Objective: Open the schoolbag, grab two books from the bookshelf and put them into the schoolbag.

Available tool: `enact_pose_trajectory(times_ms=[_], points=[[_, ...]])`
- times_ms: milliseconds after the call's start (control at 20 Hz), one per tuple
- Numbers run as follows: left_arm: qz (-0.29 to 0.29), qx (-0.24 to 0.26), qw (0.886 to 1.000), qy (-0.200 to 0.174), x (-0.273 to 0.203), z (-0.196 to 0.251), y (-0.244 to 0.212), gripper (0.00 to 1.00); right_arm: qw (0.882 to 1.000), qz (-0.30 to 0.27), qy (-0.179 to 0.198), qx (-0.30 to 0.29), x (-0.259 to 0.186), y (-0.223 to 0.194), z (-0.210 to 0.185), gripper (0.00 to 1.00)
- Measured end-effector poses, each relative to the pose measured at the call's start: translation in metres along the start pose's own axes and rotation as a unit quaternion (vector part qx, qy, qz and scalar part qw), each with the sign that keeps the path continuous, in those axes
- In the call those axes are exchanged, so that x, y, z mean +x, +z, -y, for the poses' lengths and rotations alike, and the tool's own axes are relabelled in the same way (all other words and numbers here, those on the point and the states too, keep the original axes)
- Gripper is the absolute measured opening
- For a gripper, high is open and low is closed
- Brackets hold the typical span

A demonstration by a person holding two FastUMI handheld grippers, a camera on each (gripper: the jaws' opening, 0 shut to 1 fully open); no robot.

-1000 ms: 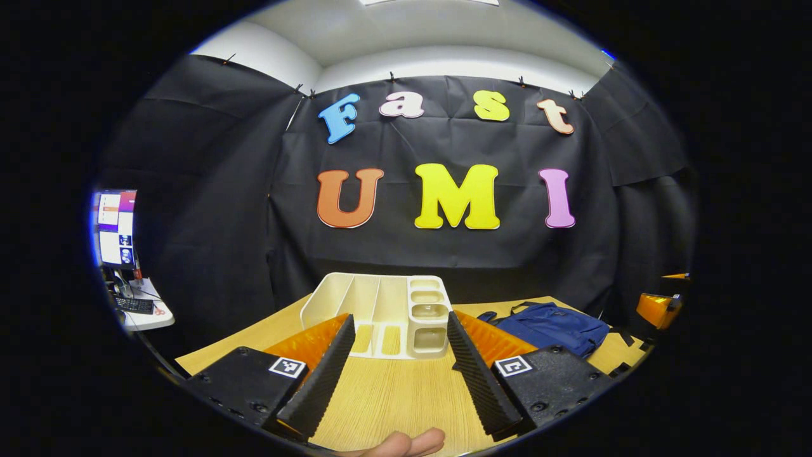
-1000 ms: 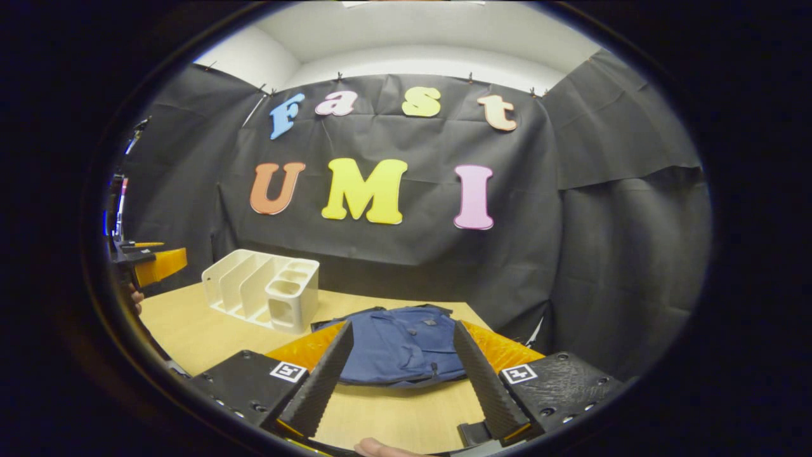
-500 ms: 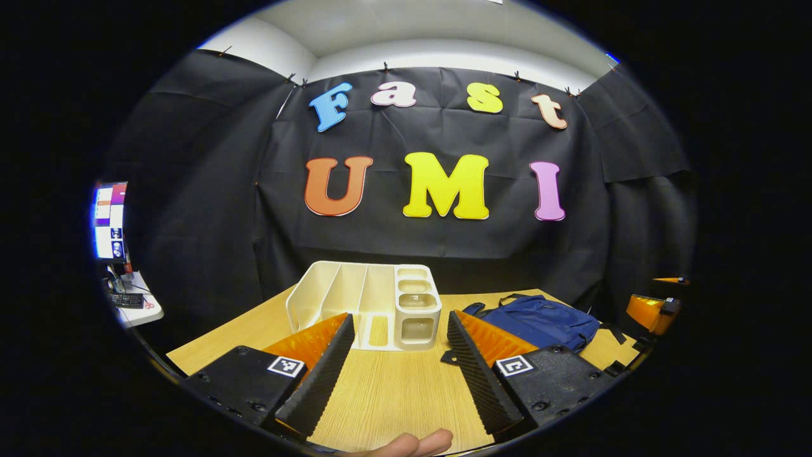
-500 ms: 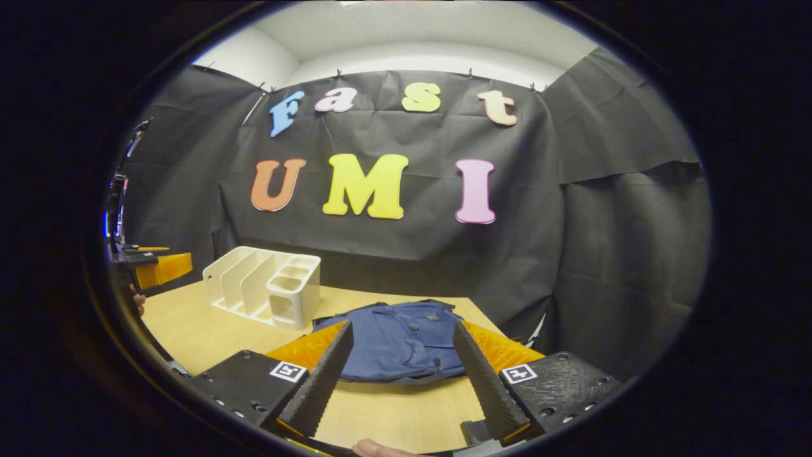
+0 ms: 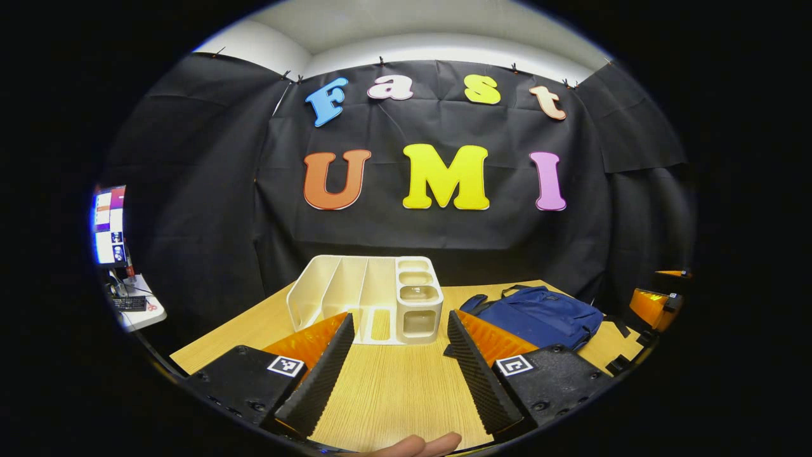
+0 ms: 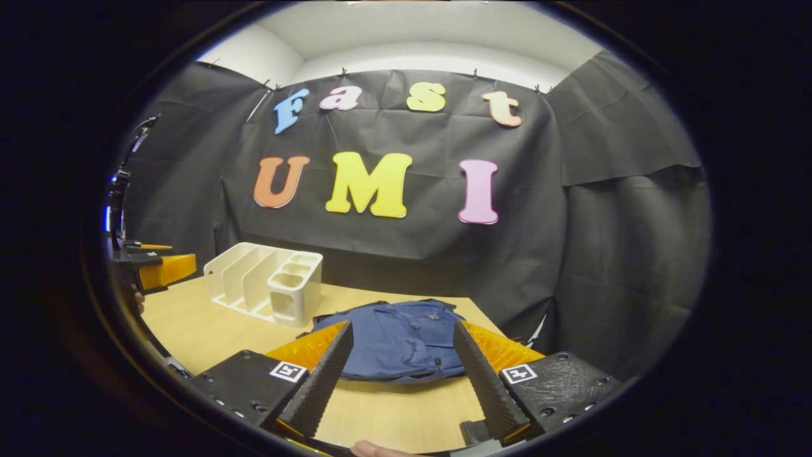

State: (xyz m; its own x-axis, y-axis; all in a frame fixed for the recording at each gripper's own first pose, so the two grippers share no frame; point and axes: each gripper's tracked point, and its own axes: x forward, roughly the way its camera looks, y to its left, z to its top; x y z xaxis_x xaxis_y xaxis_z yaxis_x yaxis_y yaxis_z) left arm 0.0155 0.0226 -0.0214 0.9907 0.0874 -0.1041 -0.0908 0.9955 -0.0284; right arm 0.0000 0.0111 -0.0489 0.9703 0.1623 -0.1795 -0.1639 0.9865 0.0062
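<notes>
One soft blue schoolbag [image 6: 396, 343] beside ribbed white bookshelf [image 6: 269, 282].

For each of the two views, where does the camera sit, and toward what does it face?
Left gripper view: rides the left gripper, facing the white bookshelf; a fingertip shows below.
Right gripper view: rides the right gripper, facing the blue schoolbag; the other gripper appears far left.
Shared: bookshelf, schoolbag, wooden table, black wall.
</notes>
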Motion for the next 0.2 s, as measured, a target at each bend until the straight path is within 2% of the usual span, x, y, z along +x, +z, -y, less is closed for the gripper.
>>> enact_pose_trajectory(times_ms=[200], points=[[-0.003,-0.001,1.0,0.0,0.0016,0.0009,-0.0018,0.94,1.0,0.002,-0.004,-0.001,-0.0007,0.0016,0.003,0.95]])
